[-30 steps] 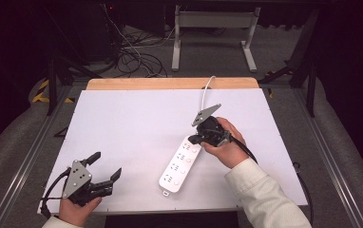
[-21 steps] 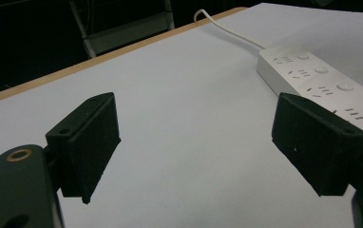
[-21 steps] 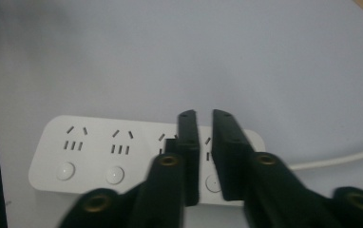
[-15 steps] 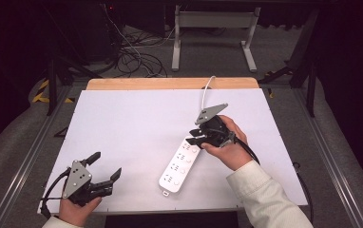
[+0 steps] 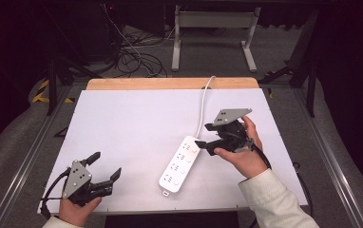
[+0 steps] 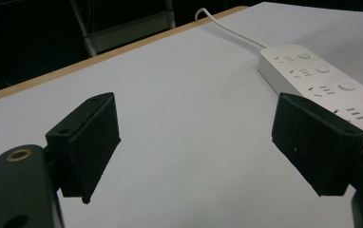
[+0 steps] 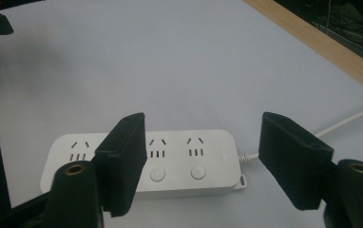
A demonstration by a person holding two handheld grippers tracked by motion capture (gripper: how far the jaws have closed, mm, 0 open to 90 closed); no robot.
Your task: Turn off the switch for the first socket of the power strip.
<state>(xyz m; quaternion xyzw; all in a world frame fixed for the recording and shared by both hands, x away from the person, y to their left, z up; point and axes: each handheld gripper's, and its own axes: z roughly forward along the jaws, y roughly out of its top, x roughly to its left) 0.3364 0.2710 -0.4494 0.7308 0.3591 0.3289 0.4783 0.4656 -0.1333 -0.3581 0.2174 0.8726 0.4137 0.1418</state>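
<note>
A white power strip (image 5: 179,164) lies slantwise on the white table (image 5: 137,123), and its white cable (image 5: 203,104) runs off over the far edge. My right gripper (image 5: 204,135) hovers just right of the strip's cable end. Its jaws have just been opening and stand wide apart with nothing between the pads. In the right gripper view the power strip (image 7: 189,142) lies beyond the right gripper (image 7: 203,156). My left gripper (image 5: 106,165) rests open near the front left corner. Its own view shows the left gripper (image 6: 213,142) bare, with the power strip (image 6: 322,80) off to the right.
A wooden strip (image 5: 170,83) borders the table's far edge. Behind it stand a metal frame (image 5: 213,33) and loose cables (image 5: 132,52) on the dark floor. Metal rails (image 5: 23,166) run along both sides of the table.
The right gripper has drawn back to the right and slightly up from the strip's cable end, and its jaws went from shut to wide apart. The left gripper stayed put.
</note>
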